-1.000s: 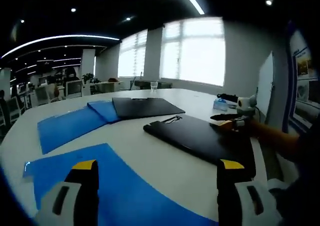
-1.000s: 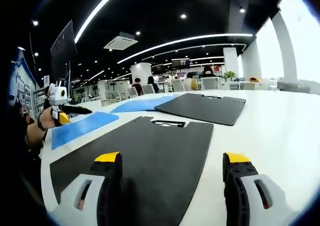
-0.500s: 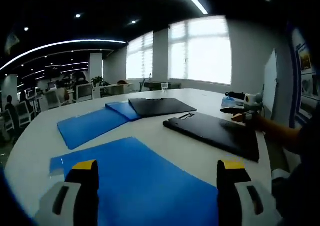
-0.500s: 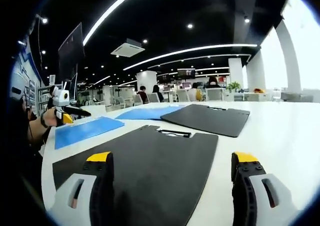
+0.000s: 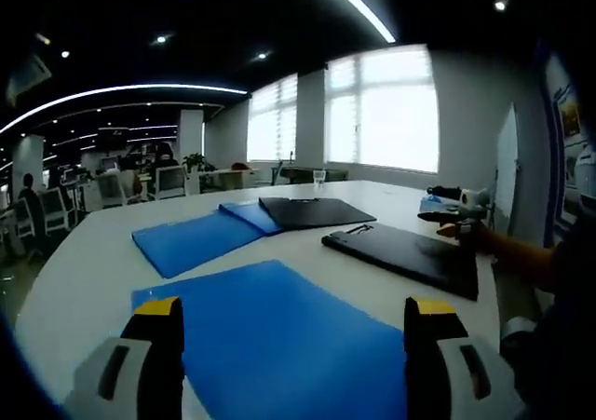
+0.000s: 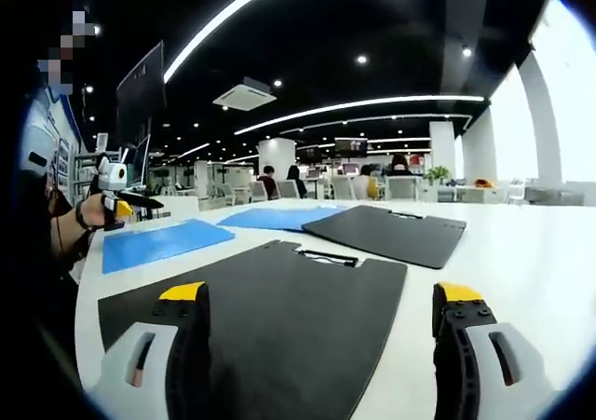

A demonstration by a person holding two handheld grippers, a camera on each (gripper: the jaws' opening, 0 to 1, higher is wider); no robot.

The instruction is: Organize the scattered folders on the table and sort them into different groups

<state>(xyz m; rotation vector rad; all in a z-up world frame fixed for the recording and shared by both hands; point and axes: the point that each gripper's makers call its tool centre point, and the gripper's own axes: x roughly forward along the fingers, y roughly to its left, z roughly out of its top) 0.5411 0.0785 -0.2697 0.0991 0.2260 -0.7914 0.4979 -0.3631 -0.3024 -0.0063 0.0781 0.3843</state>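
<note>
The setting was an open-plan office with dark ceilings, linear light strips and large bright windows (image 5: 382,113), and the work lay on a broad white counter (image 5: 84,262).

In the left gripper view, we held the left tongs (image 5: 293,345) released, jaws set wide apart, low above a flat blue plastic folder (image 5: 279,331) lying nearest the camera. Beyond it lay a second blue folder (image 5: 191,241), with a smaller blue folder (image 5: 250,217) just beside it and partly tucked under a black clipboard folder (image 5: 315,211). A second black clipboard folder with a metal clip (image 5: 405,255) lay to the right, apart from the others. We saw the right tongs (image 5: 452,217) at its far edge, held in a hand (image 5: 466,236).

In the right gripper view, we held the right tongs (image 6: 321,336) released as well, jaws wide apart, low above the near edge of the black clipboard folder with the metal clip (image 6: 270,308). The other black clipboard folder (image 6: 391,232) lay farther off, touching a blue folder (image 6: 270,218). Another blue folder (image 6: 158,244) lay to the left, near the left tongs (image 6: 140,199). Neither set of tongs grasped anything.
</note>
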